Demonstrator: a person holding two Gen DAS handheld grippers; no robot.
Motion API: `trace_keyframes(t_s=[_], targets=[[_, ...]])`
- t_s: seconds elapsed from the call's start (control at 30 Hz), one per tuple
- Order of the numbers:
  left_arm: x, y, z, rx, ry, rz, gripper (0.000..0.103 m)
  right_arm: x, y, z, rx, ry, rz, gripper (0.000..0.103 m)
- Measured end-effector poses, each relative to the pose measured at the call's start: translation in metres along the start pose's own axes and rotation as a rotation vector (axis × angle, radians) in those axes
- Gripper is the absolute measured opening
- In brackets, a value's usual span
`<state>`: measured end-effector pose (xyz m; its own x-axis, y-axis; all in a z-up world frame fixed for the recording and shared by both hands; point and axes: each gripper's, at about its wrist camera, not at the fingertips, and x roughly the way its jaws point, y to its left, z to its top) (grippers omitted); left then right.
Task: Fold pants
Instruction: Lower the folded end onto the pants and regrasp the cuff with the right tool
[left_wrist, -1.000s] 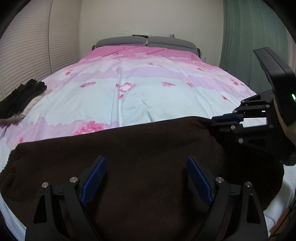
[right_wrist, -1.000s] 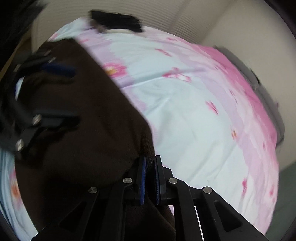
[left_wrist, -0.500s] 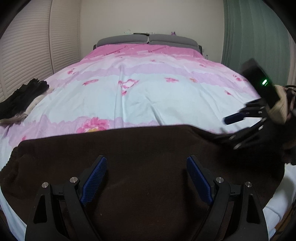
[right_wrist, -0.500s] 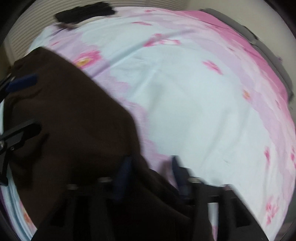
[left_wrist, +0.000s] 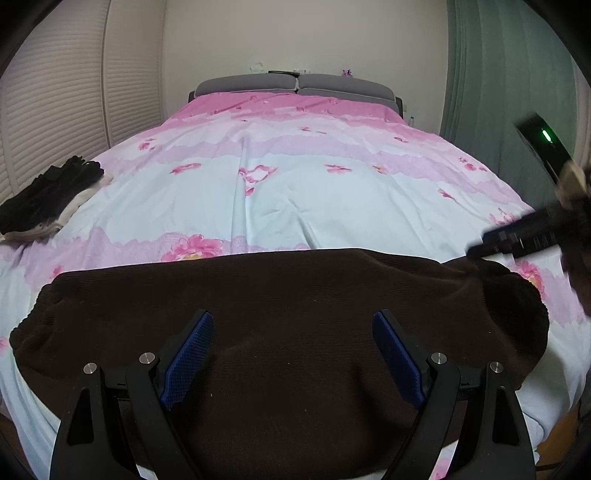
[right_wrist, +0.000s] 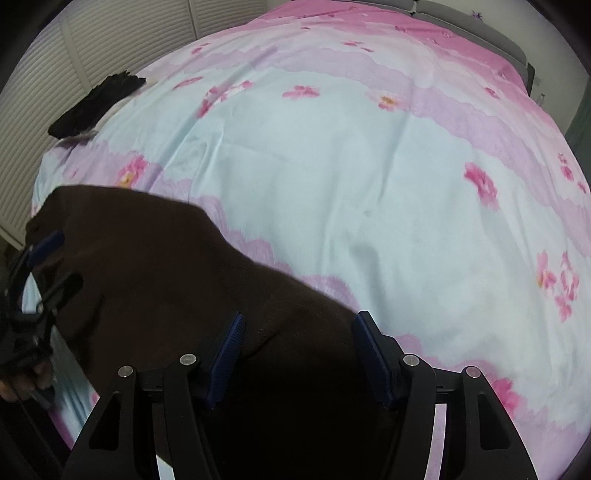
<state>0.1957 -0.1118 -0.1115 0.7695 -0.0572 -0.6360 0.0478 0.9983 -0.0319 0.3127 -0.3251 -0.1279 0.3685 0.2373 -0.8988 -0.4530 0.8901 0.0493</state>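
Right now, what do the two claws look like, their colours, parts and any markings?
Both are alike: the left claw and right claw have matte black angular fingers with triangular cutouts, round silver bolt heads and blue textured pads. A black block behind the right claw shows a small green light.

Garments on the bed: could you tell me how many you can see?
2: brown pants across the near edge under both grippers, and a black garment at the far left edge. Others may lie out of view.

Dark brown pants (left_wrist: 295, 295), pink-floral bedcover (left_wrist: 295, 192)
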Motion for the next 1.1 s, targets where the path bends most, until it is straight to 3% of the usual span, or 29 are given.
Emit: trace_keyframes(t_s=[0.13,0.27,0.43,0.6,0.73,0.93,1.1], targets=[[-0.007,-0.002,0.004,0.011,-0.011,0.001,0.088,-0.009,-0.010,0.031,-0.016,0.000,-0.025,0.062],[-0.012,-0.005,0.007,0.023,-0.025,-0.005,0.088,-0.028,-0.041,0.032,0.122,-0.035,-0.044,0.062],[-0.017,-0.014,0.000,0.043,-0.019,-0.019,0.088,-0.044,-0.055,-0.027,0.261,-0.075,-0.035,0.062],[-0.026,-0.027,-0.004,0.080,-0.026,-0.028,0.088,-0.022,-0.061,-0.092,0.357,-0.019,-0.070,0.058],[-0.033,-0.031,-0.003,0.084,-0.038,-0.028,0.088,-0.018,-0.069,-0.114,0.438,-0.045,-0.052,0.058],[-0.039,-0.029,0.001,0.088,-0.055,-0.019,0.090,-0.040,-0.071,-0.152,0.715,-0.208,0.110,0.058],[-0.040,-0.023,-0.002,0.069,-0.044,0.000,0.091,-0.043,-0.050,-0.187,0.881,-0.328,0.252,0.062]])
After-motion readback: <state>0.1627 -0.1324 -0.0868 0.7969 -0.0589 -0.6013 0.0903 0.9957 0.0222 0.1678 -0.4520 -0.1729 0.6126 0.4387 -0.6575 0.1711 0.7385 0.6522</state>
